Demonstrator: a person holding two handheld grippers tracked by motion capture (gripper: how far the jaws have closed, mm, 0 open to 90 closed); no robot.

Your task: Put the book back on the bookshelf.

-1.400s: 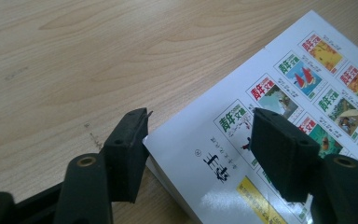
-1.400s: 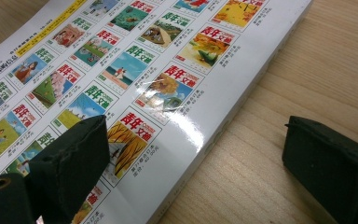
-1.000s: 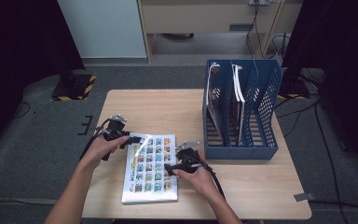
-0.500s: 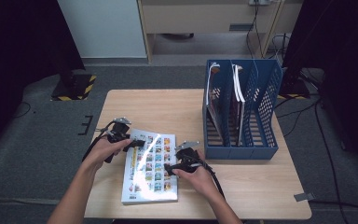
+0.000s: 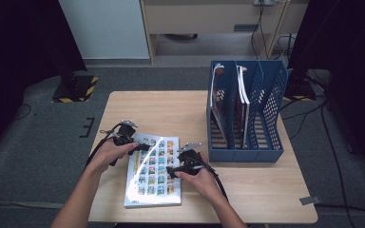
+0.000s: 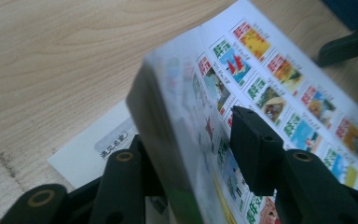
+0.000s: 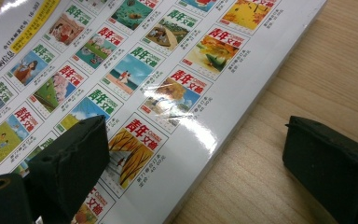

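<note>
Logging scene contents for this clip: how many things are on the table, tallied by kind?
Glossy book with a grid of small pictures on its cover, lying flat: 1
Blue perforated plastic file rack: 1
Books standing upright in the rack: at least 2
Total: at least 4

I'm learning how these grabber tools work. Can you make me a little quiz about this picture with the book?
1. True or false: the left gripper has one jaw under the magazine and one on its cover.
2. Where do the right gripper jaws stand? A) shut on the magazine's spine B) open, one jaw over the cover and one over the table C) inside the file rack
3. What colour is the file rack?

Key
1. True: its jaws have just been closing, with the lifted edge between them.
2. B
3. Blue
</note>
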